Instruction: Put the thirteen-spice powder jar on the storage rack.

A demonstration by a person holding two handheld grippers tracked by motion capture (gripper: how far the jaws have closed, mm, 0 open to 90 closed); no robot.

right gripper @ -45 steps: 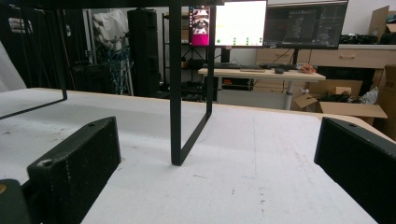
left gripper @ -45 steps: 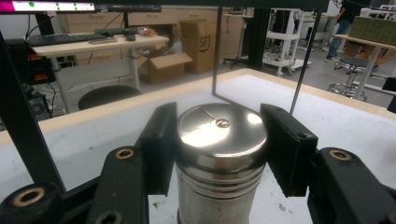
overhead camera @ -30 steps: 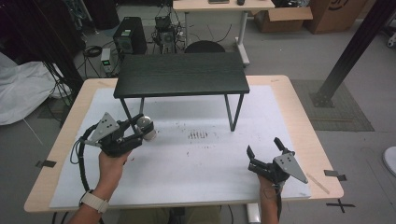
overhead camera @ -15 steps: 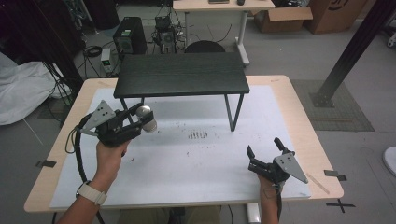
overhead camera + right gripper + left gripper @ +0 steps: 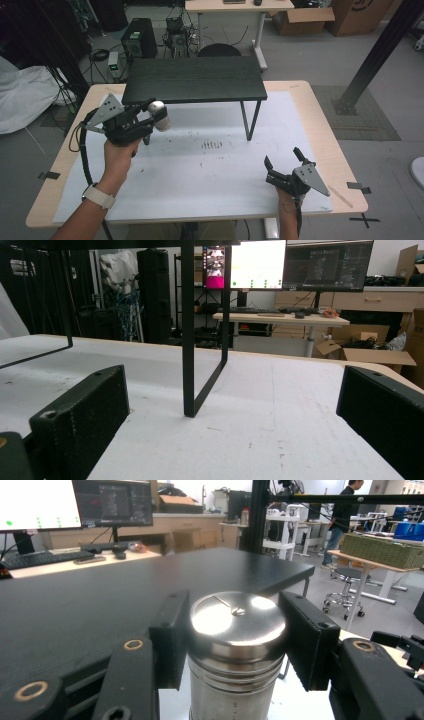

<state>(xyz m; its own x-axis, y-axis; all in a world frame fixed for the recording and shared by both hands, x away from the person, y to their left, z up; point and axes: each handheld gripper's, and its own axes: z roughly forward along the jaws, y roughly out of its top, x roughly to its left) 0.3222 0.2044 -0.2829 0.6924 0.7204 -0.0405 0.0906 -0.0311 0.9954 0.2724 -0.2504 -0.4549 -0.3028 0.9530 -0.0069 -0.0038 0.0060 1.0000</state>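
The steel canister [image 5: 235, 645] is a round metal cylinder with a shiny, slightly domed lid and a small knob in the middle of the lid; its body has fine rings below the lid. It stands upright between the two black jaws of the left gripper [image 5: 150, 116], which press on both sides of it just under the lid. In the high view the canister [image 5: 160, 115] is lifted above the white table [image 5: 200, 175], at the front left edge of the black shelf [image 5: 195, 78]. The right gripper [image 5: 284, 167] rests low near the table's right front corner, jaws wide apart and holding nothing.
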